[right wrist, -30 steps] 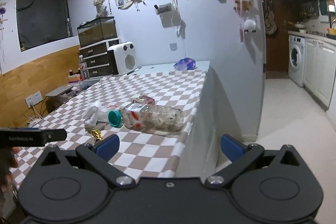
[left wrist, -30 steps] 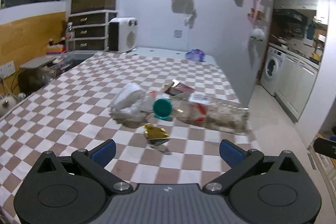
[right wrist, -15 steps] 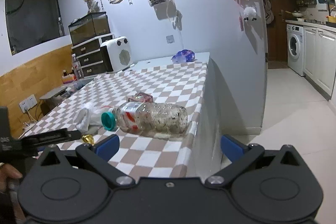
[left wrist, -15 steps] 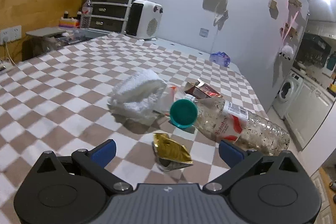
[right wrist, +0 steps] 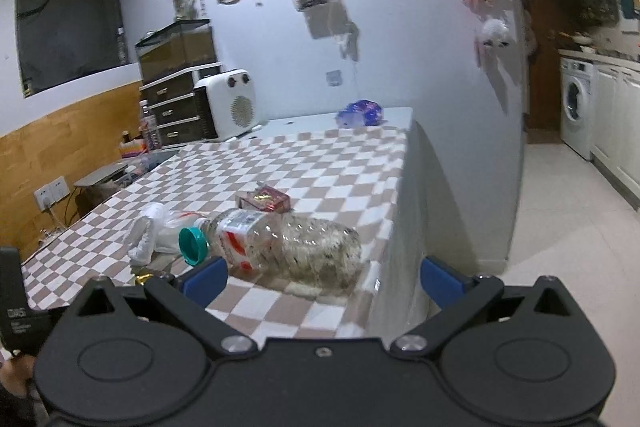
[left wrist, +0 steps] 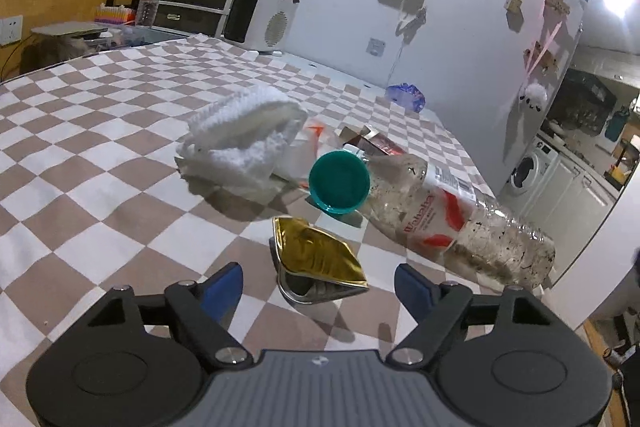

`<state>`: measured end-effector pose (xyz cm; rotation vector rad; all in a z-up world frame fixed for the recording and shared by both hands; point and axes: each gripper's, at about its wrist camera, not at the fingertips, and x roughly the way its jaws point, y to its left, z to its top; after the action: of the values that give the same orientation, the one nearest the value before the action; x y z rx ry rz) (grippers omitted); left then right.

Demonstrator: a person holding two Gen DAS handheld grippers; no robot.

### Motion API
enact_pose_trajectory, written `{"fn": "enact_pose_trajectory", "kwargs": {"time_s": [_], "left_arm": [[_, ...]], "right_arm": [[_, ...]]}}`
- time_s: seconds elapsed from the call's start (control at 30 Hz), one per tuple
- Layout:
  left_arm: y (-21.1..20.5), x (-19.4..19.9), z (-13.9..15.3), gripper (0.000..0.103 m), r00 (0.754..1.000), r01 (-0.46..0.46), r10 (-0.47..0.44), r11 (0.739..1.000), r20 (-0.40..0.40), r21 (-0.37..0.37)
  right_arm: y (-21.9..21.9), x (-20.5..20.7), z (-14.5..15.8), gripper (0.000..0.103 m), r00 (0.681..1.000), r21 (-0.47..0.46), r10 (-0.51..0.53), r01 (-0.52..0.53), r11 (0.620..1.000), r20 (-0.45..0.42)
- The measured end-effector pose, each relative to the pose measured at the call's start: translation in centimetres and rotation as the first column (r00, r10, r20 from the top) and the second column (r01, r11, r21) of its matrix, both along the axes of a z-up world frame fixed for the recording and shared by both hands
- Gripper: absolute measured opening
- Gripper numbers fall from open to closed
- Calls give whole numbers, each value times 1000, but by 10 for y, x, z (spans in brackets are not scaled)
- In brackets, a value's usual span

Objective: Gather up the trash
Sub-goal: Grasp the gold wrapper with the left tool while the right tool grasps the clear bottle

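Left wrist view: the left claw is closing around a crumpled gold foil wrapper, pads not touching. At one o'clock lies a clear plastic bottle. The right claw gapes wide, empty.

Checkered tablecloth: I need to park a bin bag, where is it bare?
Bare checkered tablecloth lies left of the white towel and beyond the red carton toward the heater. Crowded: towel, plastic bottle, gold wrapper near the right edge.

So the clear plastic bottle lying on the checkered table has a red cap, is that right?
Not quite. The clear plastic bottle does lie on the checkered table, but its cap is teal, not red, as the left wrist view shows.
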<state>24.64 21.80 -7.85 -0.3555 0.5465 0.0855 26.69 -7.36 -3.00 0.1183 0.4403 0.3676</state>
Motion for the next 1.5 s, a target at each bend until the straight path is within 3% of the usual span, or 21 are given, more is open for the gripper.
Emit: {"fn": "enact_pose_trajectory", "kwargs": {"time_s": [0.33, 0.5, 0.63, 0.67, 0.8, 0.9, 0.97, 1.0, 1.13, 1.5], "left_arm": [[9, 1, -2, 46, 1000, 22, -20, 996, 19, -82], [11, 1, -3, 40, 999, 32, -29, 993, 28, -110], [13, 1, -5, 19, 999, 23, -20, 991, 25, -131], [14, 1, -6, 18, 1000, 21, -18, 990, 20, -137], [15, 2, -7, 17, 1000, 23, -22, 989, 14, -148], [15, 1, -7, 16, 1000, 26, -24, 988, 18, -152], [15, 1, -7, 16, 999, 28, -25, 988, 21, -154], [15, 0, -7, 16, 999, 27, -24, 988, 22, -155], [16, 0, -7, 16, 999, 31, -27, 987, 28, -155], [6, -20, -2, 15, 1000, 16, -13, 993, 26, -113]], "right_arm": [[7, 85, -17, 103, 998, 76, 68, -67, 995, -12], [9, 116, -32, 103, 994, 35, 107, -108, 994, 32], [6, 137, -44, 103, 983, 53, 174, -171, 984, -64], [7, 137, -47, 103, 977, 55, 200, -196, 979, -77], [21, 124, -57, 103, 946, -26, 314, -317, 948, -79], [31, 110, -60, 101, 948, -83, 309, -314, 946, -72], [34, 100, -58, 88, 957, -99, 281, -288, 952, -76], [35, 96, -56, 76, 959, -103, 272, -280, 955, -80], [33, 72, -50, 68, 959, -73, 261, -270, 960, -112], [18, -47, -47, 68, 979, -15, 90, -94, 995, -184]]}}
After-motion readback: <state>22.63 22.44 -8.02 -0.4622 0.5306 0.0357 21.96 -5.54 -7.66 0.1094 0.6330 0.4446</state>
